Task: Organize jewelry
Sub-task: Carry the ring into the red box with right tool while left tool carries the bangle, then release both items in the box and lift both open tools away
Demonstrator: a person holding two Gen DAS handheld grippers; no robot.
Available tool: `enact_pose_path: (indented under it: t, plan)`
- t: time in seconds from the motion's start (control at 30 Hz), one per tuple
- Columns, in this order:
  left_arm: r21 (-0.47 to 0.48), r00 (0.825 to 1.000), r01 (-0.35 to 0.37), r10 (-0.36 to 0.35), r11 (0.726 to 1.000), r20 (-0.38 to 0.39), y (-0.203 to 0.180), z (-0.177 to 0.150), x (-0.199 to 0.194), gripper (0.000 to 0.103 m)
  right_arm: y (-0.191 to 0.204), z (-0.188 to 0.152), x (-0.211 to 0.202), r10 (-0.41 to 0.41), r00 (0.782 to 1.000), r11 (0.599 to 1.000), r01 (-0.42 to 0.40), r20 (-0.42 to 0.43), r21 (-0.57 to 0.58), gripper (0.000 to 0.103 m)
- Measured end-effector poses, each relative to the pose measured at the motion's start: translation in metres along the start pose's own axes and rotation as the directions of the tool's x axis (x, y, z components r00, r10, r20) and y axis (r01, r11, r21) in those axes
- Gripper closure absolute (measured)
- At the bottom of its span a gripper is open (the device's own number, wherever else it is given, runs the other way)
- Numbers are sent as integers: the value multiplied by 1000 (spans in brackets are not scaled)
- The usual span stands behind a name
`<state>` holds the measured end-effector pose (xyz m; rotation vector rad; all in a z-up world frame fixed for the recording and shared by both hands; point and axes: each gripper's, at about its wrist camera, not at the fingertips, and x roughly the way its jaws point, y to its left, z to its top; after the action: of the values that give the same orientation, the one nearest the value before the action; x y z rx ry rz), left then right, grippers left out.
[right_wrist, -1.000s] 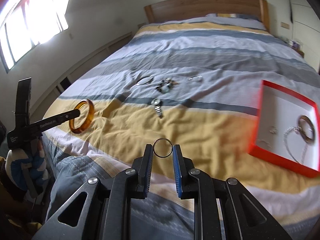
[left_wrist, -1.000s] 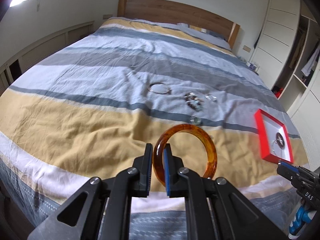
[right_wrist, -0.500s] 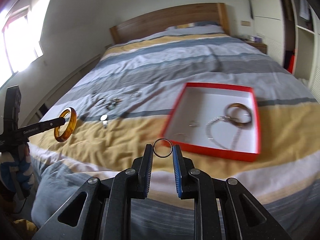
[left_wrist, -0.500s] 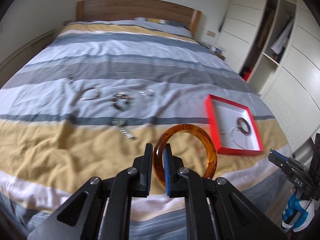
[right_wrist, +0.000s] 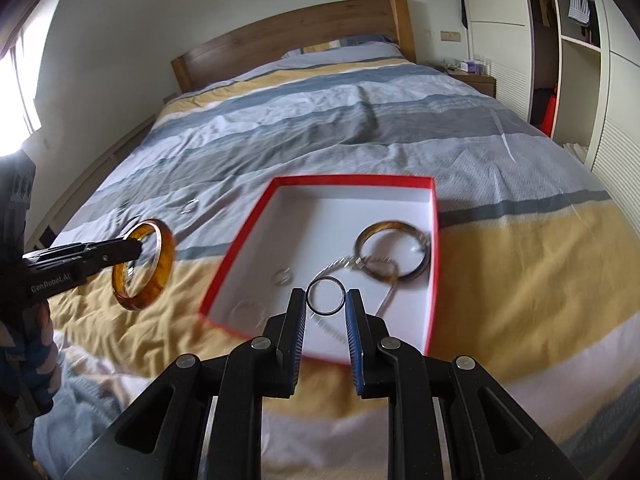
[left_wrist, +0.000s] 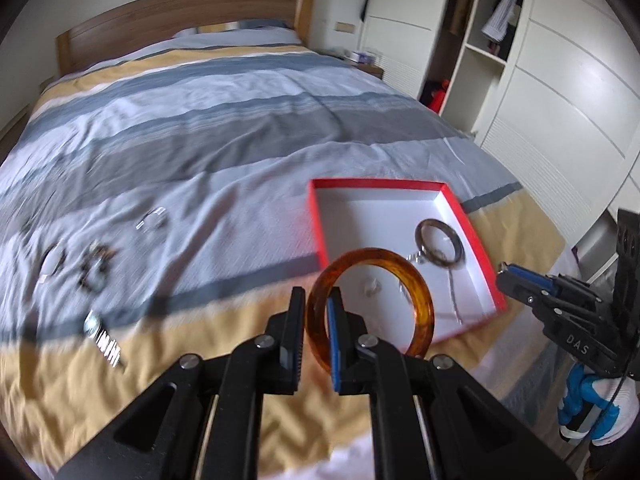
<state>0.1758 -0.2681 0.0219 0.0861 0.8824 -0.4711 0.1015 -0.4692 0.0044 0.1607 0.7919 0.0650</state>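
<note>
Left wrist view is showing the left gripper (left_wrist: pixel 317 330) pinching the stiff, slick bangle (left_wrist: pixel 370 304) by its rim at lower centre, while the right gripper (right_wrist: pixel 326 310) is nipping a light, probably metal ring (right_wrist: pixel 326 296).

White lettering reading "DAS" is showing on the black body of the right gripper (left_wrist: pixel 505 277), which is reaching in from the right edge of the left wrist view. In the right wrist view, the words "GenRobot.AI" are showing in pale print along the black arm of the left gripper (right_wrist: pixel 138 245), entering from the left edge. No other writing, label or number is standing out clearly enough to be read in either view.
</note>
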Motion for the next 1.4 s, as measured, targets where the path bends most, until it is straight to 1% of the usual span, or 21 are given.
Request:
enact_pose_path:
  t: [0.13,0.23,0.3,0.4,0.6,0.73,0.93,0.97,1.0,1.07,1.13,1.17,1.4]
  plan:
    - [27,1000,1,0,1000,-19,-13,28,46,94,-16,20,28,-33,999,999,33,-19,14,83]
    - [48,999,-3,5,999,-43,-23,41,79,94,-25,36,55,-62,997,998,63,-53,5,83]
    - [60,998,-10,14,998,-60,-30,43,99,94,-31,41,71,-80,994,997,81,-78,4,83]
    - [66,997,-21,26,998,-75,-36,41,118,94,-38,46,94,-90,987,996,91,-133,2,83]
    - [78,993,-55,63,995,-103,-32,28,141,93,-39,40,118,-132,972,991,123,-195,-59,83]
    - [106,993,-63,72,992,-92,-36,25,143,93,-36,38,123,-169,967,983,152,-193,-99,83]
    - [100,993,-53,63,994,-97,-35,27,143,92,-33,36,123,-194,962,978,174,-191,-118,82]
    - [96,993,-53,62,994,-98,-34,28,141,90,-33,37,121,-191,962,978,171,-193,-118,82]
    - [85,994,-36,44,996,-100,-32,28,139,88,-32,36,120,-189,962,979,169,-195,-117,81]
    - [81,995,-20,28,996,-100,-33,27,134,85,-32,36,115,-202,961,976,181,-190,-123,76]
    - [96,996,-14,23,995,-83,-36,25,125,78,-32,35,109,-205,961,976,186,-184,-114,73]
    - [103,997,-24,31,994,-71,-38,24,119,67,-33,35,103,-204,963,977,187,-178,-106,73]
    - [98,999,-31,33,995,-20,-43,16,76,65,-23,25,61,-191,972,980,179,-140,-90,73]
